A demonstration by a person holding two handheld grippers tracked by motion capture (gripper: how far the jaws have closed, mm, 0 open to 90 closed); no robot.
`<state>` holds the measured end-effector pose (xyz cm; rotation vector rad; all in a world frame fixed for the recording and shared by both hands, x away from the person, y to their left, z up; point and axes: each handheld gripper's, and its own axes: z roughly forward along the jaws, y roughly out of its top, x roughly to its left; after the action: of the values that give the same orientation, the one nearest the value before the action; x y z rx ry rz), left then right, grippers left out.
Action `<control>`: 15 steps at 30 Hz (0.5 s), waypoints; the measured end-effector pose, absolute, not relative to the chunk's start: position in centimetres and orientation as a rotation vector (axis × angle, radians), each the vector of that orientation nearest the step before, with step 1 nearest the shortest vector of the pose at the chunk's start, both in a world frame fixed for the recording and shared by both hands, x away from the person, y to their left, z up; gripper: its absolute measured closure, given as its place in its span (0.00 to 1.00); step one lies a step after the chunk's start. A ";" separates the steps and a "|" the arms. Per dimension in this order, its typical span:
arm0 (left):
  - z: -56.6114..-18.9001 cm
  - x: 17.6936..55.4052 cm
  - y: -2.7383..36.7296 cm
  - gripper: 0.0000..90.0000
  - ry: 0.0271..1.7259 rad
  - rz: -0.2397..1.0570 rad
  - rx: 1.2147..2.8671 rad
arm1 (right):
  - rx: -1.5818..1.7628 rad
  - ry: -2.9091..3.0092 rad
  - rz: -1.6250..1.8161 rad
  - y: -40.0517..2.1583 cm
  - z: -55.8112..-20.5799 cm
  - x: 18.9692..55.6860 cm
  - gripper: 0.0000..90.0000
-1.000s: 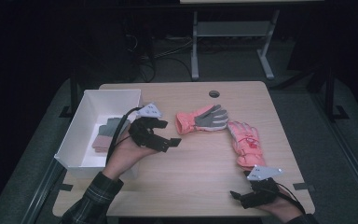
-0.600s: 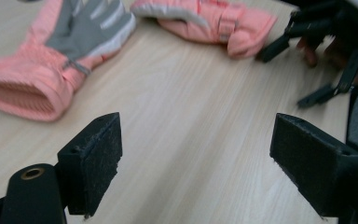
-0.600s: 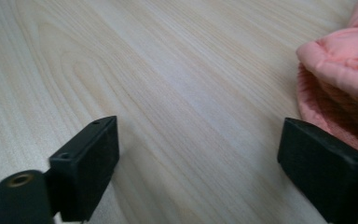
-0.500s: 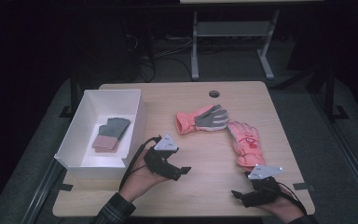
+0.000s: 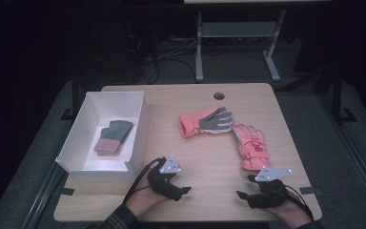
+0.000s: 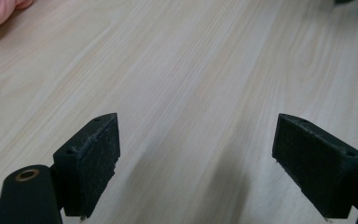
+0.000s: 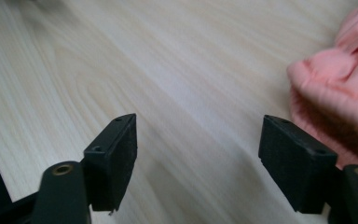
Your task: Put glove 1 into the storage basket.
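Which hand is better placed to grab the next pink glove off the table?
Right, probably. The right gripper rests just below the nearer pink glove, whose cuff shows beside its open, empty jaws. The left gripper sits by the white box, farther from both gloves, facing bare table.

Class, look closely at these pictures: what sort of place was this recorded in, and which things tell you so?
Probably a lab or workroom set up for recording, not a home. A plain wooden table with a cable hole stands on grey carpet, cables trail across the floor behind it, and a bare metal stand sits in the dark background.
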<state>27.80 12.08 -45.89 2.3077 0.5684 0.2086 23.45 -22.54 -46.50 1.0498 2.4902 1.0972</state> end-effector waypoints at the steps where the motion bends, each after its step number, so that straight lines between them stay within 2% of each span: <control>1: -46.1 27.8 12.1 0.16 0.572 0.216 2.306 | 1.058 2.486 1.108 -22.5 -46.4 23.5 0.33; 7: -46.2 28.5 12.0 0.16 0.612 0.235 2.264 | 1.044 2.489 1.122 -22.3 -46.2 23.7 0.35; 10: -45.8 29.4 11.4 0.21 0.632 0.260 2.242 | 1.048 2.495 1.119 -22.3 -46.3 23.7 0.34; 15: -45.4 31.3 10.7 0.22 0.669 0.305 2.228 | 1.050 2.493 1.122 -22.4 -46.2 23.6 0.34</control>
<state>31.27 10.66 -45.36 2.2283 0.6688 0.3046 23.62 -22.37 -46.22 1.0500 2.4930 1.1216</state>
